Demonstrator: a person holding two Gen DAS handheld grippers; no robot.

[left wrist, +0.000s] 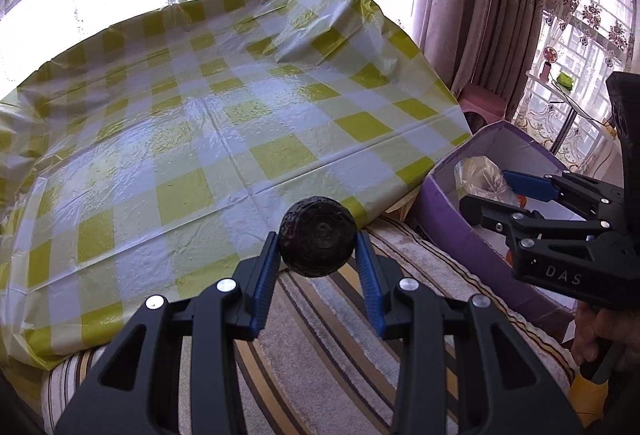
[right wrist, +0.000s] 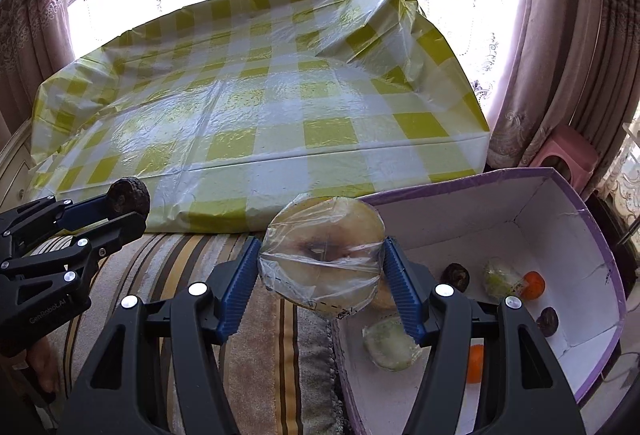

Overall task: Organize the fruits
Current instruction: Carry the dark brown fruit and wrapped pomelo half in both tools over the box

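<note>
Left claw (left wrist: 316, 255) grips a dark, rough-skinned round fruit (left wrist: 317, 236) between its blue pads, held over the near edge of the yellow-checked plastic cloth (left wrist: 192, 139). Right claw (right wrist: 322, 275) is clamped on a pale fruit wrapped in clear film (right wrist: 322, 255), at the near-left rim of the purple box (right wrist: 600, 275).

Step in hand, as I read it: carrying both fruits between box and cloth; which direction can't be told. To do it well: keep pad pressure even on the wrapped fruit, since film looks slippery; lower before letting go so round fruit doesn't roll; keep the two claws apart.

Right wrist view alone shows the box contents: two orange fruits, two dark ones, two wrapped pale ones on its white floor. Left wrist view shows the box only at right of frame, mostly hidden by the right claw, with a pink stool (left wrist: 482, 99) beyond.
</note>
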